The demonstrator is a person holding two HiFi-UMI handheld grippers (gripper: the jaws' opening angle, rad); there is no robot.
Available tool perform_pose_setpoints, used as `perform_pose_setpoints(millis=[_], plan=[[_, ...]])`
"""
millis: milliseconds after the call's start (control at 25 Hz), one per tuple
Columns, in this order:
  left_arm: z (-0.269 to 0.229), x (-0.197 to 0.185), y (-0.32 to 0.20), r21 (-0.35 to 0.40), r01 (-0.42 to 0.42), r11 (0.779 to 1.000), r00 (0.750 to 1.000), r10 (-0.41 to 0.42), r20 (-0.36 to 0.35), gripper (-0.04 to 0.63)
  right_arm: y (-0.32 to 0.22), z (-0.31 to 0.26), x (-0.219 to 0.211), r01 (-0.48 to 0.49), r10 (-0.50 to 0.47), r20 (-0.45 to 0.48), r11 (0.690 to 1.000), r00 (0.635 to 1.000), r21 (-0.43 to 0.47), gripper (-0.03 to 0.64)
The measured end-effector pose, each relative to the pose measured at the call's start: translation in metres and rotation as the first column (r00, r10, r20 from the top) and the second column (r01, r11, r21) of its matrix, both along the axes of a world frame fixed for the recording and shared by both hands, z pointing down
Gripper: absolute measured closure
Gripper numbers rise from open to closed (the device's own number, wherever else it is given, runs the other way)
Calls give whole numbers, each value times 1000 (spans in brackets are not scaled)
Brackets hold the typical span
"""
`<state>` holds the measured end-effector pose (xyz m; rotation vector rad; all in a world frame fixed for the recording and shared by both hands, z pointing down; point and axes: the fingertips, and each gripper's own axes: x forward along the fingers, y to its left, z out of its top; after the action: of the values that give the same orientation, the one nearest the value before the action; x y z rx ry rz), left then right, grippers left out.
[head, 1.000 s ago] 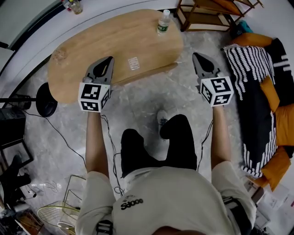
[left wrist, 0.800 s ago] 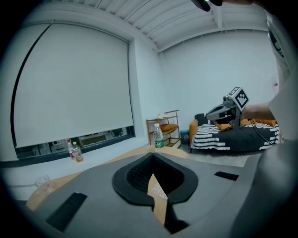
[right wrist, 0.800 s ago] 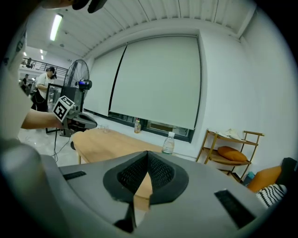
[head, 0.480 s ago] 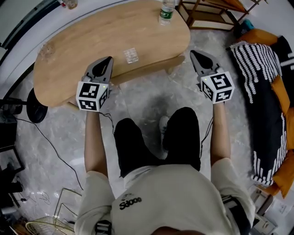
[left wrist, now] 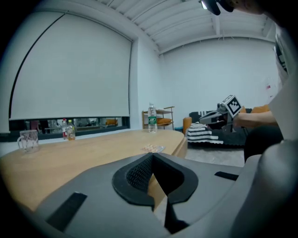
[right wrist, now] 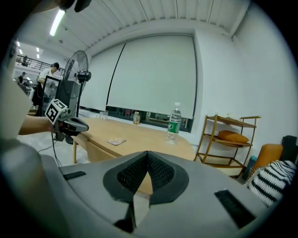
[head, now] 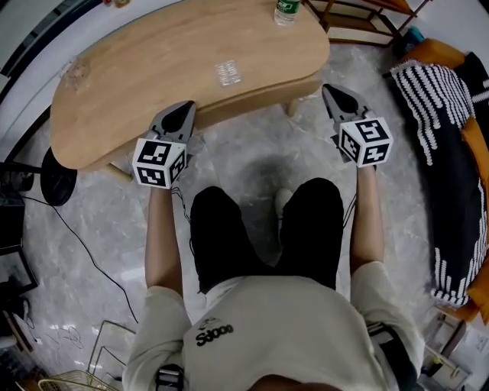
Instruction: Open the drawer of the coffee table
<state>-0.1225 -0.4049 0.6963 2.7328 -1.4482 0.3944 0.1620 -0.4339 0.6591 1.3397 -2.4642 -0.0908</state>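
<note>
At the far left of the head view a black round fan base [head: 58,176] stands on the marble floor, well apart from the work. The coffee table [head: 137,84] fills the upper left and centre, with its long near edge turned toward the person. Its drawer would, I judge, sit in the apron [head: 252,101] under that edge, though no seam or handle can be made out there.

The left gripper [head: 185,107] hovers at that edge, left of centre, its 2 jaws clenched on nothing. In the left gripper view the pads meet in a line, with the tabletop running away behind them. It is held nearly level with its nose toward the table's side, which suits reaching in under the top rather than down onto it.

A blister pack [head: 228,72] lies on the top and a water bottle [head: 286,9] stands at the far rim. Both are well apart from either gripper, so neither needs shifting.

The right gripper [head: 328,90] hangs right of centre, just beside the table's rounded end and near a table leg [head: 293,107]. Its jaws are likewise pressed together and empty. Either gripper would likely have to open before it could take hold of a pull.

A wooden shelf [head: 359,27] stands at the upper right and a striped cushion [head: 439,99] lies along the right edge.
</note>
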Motion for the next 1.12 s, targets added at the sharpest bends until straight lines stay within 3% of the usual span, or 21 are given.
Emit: perform_pose_setpoints(millis=[520,640,720,920,1120], plan=[[83,-27,14,-82,68,994,998,-66,21,577,-20,76,19,-57,59,21,995,998,-79,603],[91,-31,12,-105,88,991,996,-87,11,563,-27,85,24,-51,54,28,994,998,-95,540],[97,-28,10,-124,81,989,997,-81,9,491,-34,94,28,-42,45,21,993,999,-110,497],[108,-19,0,-149,54,987,999,-53,10,403,-56,115,39,-22,27,38,990,999,-138,410],[115,-15,-7,-158,32,987,999,-31,7,373,-80,133,40,28,-18,58,984,998,-175,357]])
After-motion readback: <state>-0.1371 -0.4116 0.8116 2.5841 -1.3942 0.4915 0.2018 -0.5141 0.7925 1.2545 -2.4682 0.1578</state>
